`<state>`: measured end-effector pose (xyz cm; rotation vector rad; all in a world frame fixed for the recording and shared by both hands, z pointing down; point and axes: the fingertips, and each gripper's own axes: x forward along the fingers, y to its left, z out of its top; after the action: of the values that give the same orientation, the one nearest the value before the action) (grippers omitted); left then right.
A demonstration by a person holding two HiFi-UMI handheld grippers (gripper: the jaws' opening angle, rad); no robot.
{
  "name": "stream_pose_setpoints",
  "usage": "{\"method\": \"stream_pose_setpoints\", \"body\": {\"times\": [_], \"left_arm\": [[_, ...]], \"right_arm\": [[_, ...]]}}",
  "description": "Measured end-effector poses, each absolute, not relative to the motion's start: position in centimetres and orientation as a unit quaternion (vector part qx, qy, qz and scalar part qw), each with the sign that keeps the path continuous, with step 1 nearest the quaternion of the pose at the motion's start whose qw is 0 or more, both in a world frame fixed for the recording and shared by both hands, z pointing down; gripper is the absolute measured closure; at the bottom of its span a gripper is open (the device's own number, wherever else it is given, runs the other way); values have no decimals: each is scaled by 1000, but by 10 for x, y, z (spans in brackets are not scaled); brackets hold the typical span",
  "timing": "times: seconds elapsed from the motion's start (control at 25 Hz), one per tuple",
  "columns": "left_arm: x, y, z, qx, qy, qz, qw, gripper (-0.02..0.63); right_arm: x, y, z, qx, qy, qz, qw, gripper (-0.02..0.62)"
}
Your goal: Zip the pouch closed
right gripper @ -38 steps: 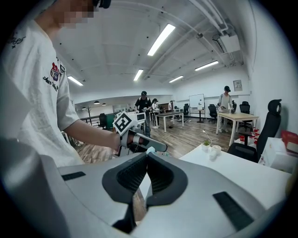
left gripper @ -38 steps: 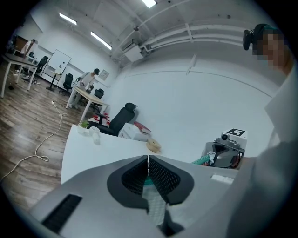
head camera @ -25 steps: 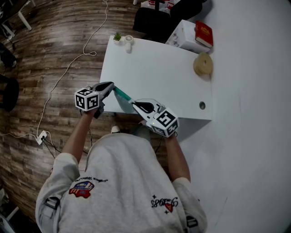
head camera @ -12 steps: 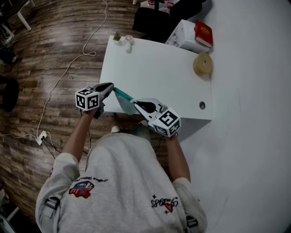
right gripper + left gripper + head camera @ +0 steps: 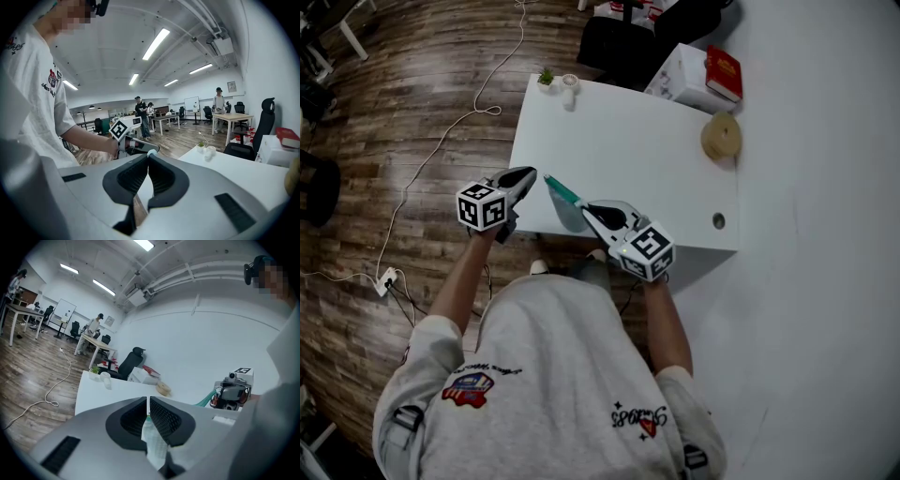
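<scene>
Both grippers are clamped, holding the pale see-through pouch with a teal zipper edge point(image 5: 564, 194) over the near edge of the white table point(image 5: 628, 150). The left gripper point(image 5: 531, 172) pinches its fabric. The right gripper point(image 5: 587, 206) grips the other end. The teal edge now stands slightly off the left tips. Zip likely near its end.
</scene>
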<state>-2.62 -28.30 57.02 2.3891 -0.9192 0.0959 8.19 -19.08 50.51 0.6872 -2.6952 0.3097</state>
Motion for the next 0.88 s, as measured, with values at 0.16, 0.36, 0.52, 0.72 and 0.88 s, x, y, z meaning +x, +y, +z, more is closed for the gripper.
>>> {"method": "stream_pose_setpoints", "body": {"times": [0.16,0.36,0.52,0.72,0.88], "left_arm": [[-34,-285,566,891,-357,33,278,597],[-41,-286,558,892,-381,39,242,597],[-48,-284,553,891,-397,46,216,597],[-48,-285,540,891,-416,53,176,597],[-45,-285,531,892,-417,71,157,597]], "right_arm": [[86,-198,510,265,-941,103,182,583],[102,-212,520,313,-921,92,214,581],[110,-217,521,339,-913,93,207,580],[126,-229,517,380,-900,90,192,580],[135,-238,504,411,-890,83,176,580]]}}
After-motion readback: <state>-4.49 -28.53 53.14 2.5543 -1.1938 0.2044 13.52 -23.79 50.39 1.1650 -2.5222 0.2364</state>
